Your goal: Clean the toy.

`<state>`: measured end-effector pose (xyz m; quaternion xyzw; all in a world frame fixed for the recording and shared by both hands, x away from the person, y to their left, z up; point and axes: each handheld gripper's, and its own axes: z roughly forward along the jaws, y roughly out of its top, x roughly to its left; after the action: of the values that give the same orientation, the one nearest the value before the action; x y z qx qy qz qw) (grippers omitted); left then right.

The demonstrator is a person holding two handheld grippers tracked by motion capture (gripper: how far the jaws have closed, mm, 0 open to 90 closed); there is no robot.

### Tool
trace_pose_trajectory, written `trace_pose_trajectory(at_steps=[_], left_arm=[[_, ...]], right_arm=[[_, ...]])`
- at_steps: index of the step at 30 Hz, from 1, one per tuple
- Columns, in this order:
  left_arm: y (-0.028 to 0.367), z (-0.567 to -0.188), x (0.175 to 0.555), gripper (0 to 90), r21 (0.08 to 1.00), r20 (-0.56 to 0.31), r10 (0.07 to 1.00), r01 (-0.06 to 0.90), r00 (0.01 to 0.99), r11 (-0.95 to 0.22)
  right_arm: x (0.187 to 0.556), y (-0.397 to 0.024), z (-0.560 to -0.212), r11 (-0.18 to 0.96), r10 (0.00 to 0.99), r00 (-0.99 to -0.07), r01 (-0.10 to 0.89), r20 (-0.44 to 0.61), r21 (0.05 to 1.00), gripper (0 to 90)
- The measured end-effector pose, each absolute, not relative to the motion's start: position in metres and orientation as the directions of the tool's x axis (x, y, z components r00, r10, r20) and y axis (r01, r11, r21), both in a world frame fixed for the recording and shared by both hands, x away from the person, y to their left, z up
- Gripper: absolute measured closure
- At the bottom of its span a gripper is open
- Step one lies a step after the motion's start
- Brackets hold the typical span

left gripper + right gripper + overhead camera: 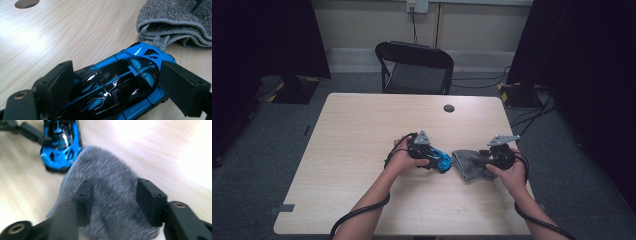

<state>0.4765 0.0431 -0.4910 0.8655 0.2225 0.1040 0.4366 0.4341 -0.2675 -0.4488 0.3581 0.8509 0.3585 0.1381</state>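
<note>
Two grippers are working at the pale wooden surface (362,150). The left gripper (117,82) is grasping a glossy blue and black toy car (117,85) across its flanks, at centre frame in the high view. The right gripper (113,195) is standing released, jaws parted over a folded grey terry cloth (110,202) whose edge is touching the car's end. Advice: keep the car pinned steady, re-close on a firm cloth fold, and wipe with light strokes so the car is not dragged.

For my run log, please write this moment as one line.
left gripper: shut on blue toy car | right gripper: open over grey cloth | cloth beside car on table
</note>
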Motion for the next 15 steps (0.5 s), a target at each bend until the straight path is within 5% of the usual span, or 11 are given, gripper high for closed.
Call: trace_pose_trajectory(at_steps=[6, 15], left_arm=[[0.044, -0.492, 0.476, 12.9, 0.805, -0.015, 0.476, 0.293, 0.879, -0.515], [0.044, -0.491, 0.477, 13.1, 0.799, -0.011, 0.47, 0.29, 0.882, -0.527]], right_arm=[[0.449, -0.264, -0.455, 0.533, 0.683, -0.73, 0.496, -0.003, 0.686, 57.8], [0.446, -0.256, -0.482, 0.582, 0.652, -0.758, 0.496, -0.006, 0.645, 48.8]])
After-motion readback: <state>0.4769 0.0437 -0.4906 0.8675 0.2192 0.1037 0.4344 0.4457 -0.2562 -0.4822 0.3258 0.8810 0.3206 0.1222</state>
